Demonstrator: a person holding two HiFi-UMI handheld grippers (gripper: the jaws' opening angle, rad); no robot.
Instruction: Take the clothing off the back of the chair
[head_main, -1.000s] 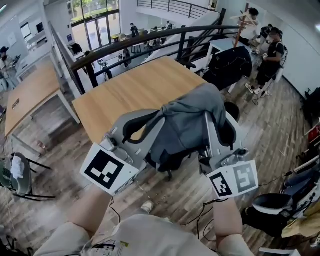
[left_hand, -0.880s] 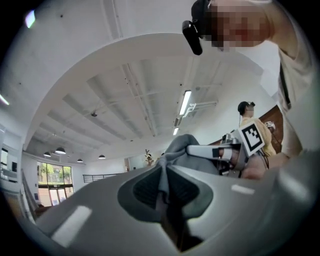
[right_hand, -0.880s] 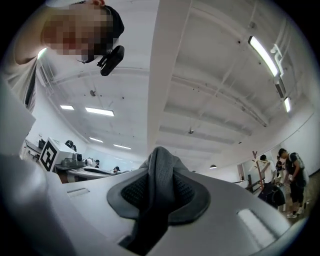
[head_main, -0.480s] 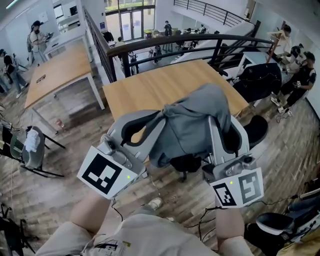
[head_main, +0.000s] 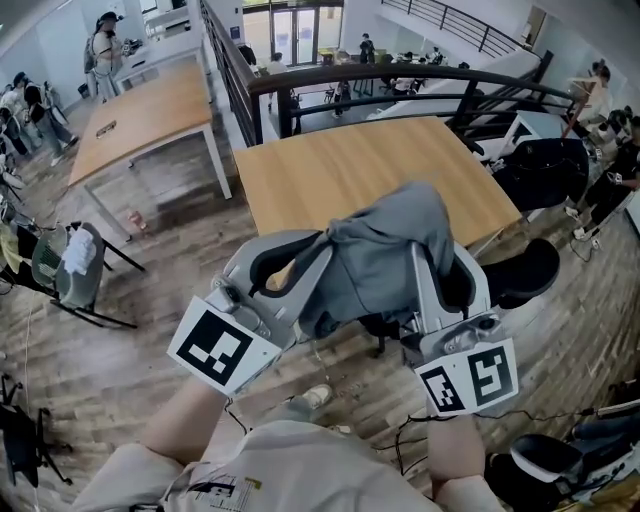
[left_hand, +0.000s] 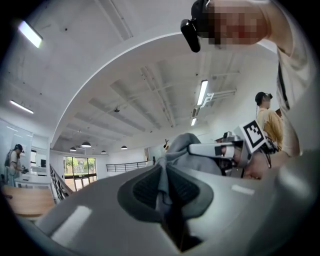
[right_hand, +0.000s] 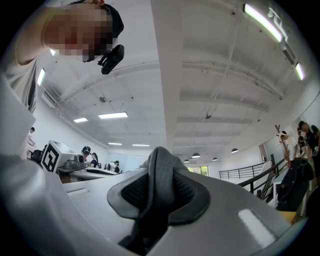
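Observation:
A grey garment (head_main: 385, 255) hangs bunched between my two grippers, above the wood floor in front of a table. My left gripper (head_main: 315, 255) is shut on its left edge, and the fabric (left_hand: 162, 192) shows pinched between the pads. My right gripper (head_main: 437, 262) is shut on the right side, where a thick fold (right_hand: 161, 165) rises out of the jaws. The black chair (head_main: 525, 270) shows under and to the right of the garment. I cannot tell whether the cloth touches it.
A wooden table (head_main: 370, 170) stands just beyond the garment, with a dark railing (head_main: 400, 85) behind it. A second chair draped in a dark jacket (head_main: 545, 165) is at the right. A folding chair (head_main: 65, 275) is at the left. People stand at the edges.
Both grippers keep their hold on the garment. The view has swung, so the table sits more to the right. The black chair seat shows further out to the garment's right.

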